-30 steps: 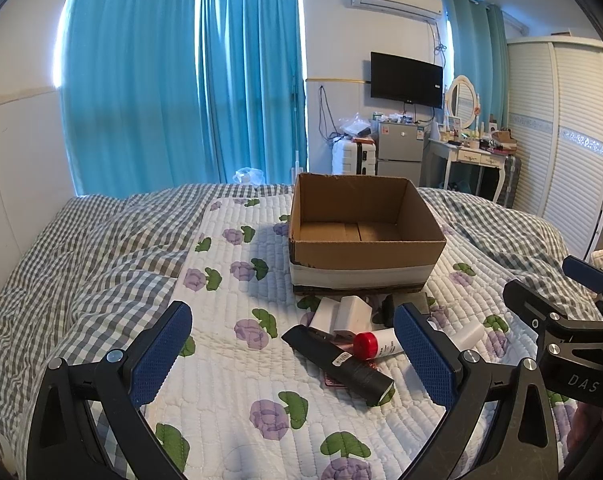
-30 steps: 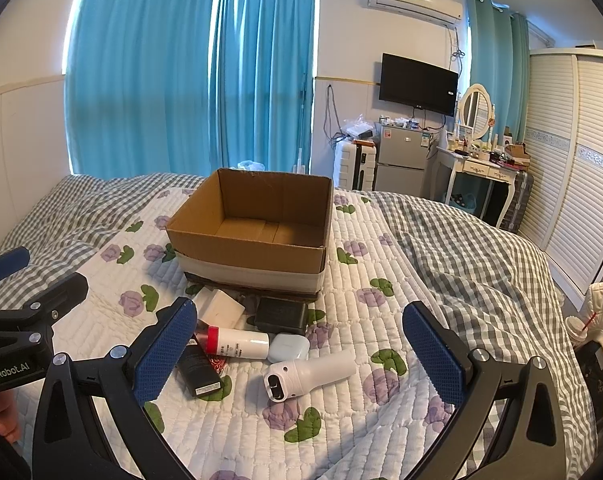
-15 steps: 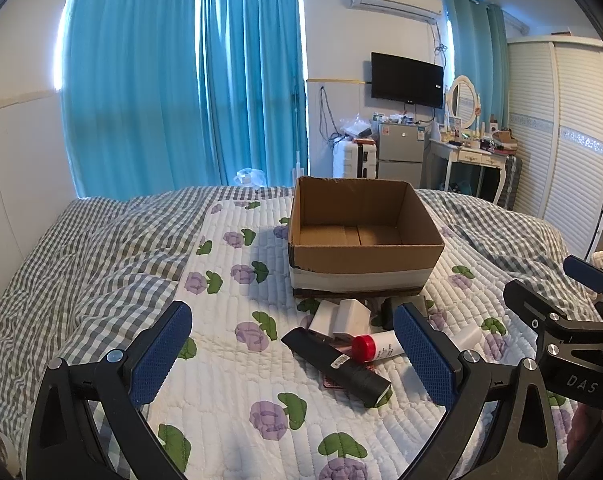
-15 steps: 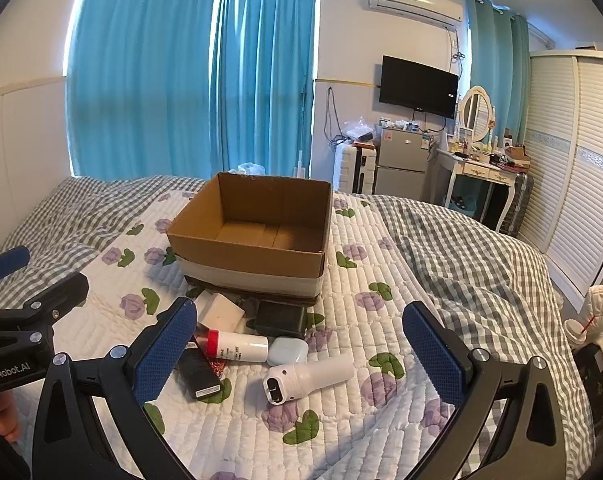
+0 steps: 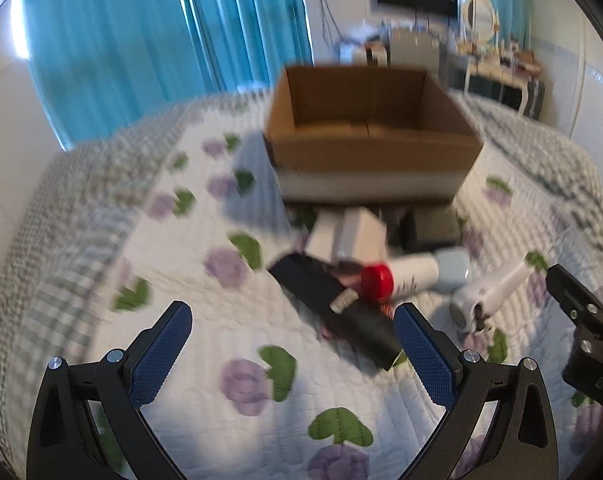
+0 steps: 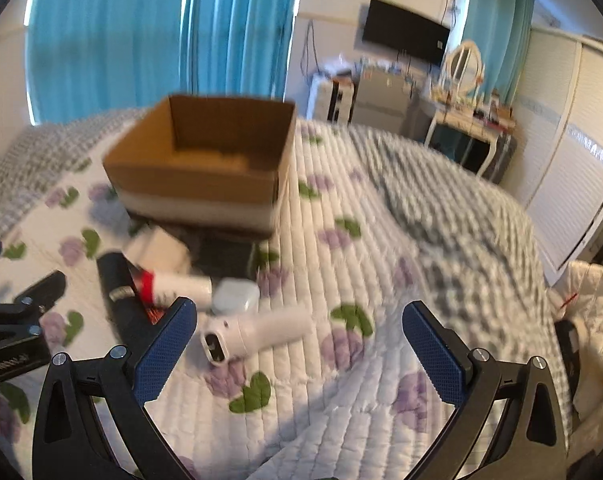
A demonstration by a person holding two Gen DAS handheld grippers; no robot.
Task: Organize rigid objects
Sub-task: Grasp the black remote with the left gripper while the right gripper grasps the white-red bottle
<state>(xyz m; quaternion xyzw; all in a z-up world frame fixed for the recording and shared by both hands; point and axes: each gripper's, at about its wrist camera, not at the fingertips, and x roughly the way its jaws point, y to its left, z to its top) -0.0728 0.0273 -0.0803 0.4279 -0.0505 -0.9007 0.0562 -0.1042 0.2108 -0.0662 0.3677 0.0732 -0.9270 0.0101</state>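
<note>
both grippers, left gripper and right gripper, are hanging spread and empty; i'd be centring the right one over the white handheld device, lower middle, before pinching.

Both wrist views now motion-blurred; earlier sharp. Left gripper has dropped and closed in: the long black cylindrical device sits just ahead of its right pad, and the open brown cardboard box looms larger. Right gripper likewise lower and nearer, with the white handheld wand-shaped device now between its fingers.
</note>
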